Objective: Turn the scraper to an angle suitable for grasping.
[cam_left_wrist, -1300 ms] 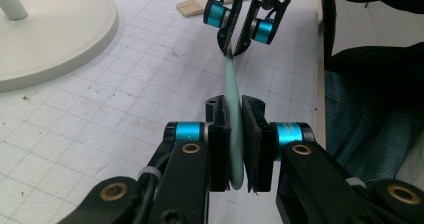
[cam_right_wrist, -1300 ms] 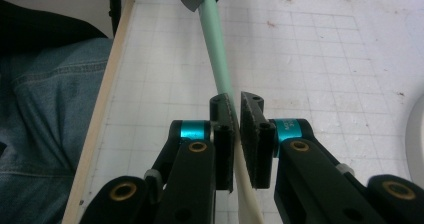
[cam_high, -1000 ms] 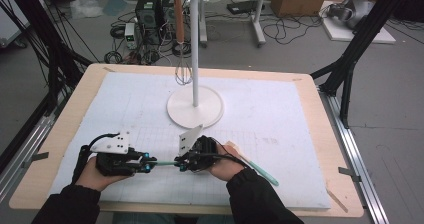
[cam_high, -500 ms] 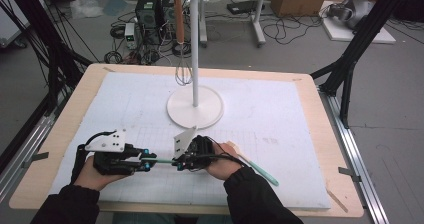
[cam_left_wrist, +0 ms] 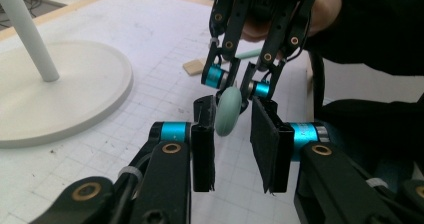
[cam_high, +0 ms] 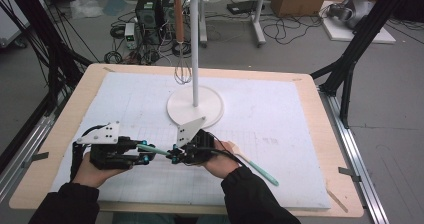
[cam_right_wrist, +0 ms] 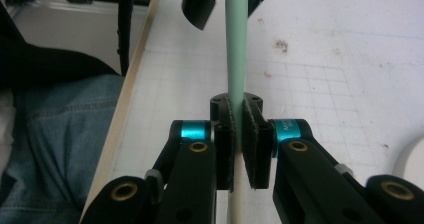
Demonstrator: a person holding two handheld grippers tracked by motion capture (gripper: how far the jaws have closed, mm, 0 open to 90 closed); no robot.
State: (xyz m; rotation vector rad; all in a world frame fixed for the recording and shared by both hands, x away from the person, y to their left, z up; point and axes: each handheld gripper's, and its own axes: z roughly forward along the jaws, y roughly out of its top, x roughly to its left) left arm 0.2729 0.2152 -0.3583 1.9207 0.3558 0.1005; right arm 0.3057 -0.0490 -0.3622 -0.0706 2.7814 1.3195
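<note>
The right tongs (cam_right_wrist: 239,134) are clamped on the thin mint-green handle of a spatula (cam_high: 260,170), held low over the desk (cam_high: 300,109) near its 6 o'clock edge; the handle's rounded tip pokes out toward 9 o'clock, into the gap of the left tongs (cam_left_wrist: 234,134). Those left tongs stand partly open, having just been parting, and the tip rests against one pad while the other pad (cam_left_wrist: 265,139) stands clear, so they hold nothing. The risk, as I judge it, lies in the handover: if the right tongs let go before the left ones bite, the smooth, round tip could slip out and the spatula drop onto the desk. A bite this near the end could also let the long tool swing down, away from the rack (cam_high: 194,59) at 12 o'clock.
</note>
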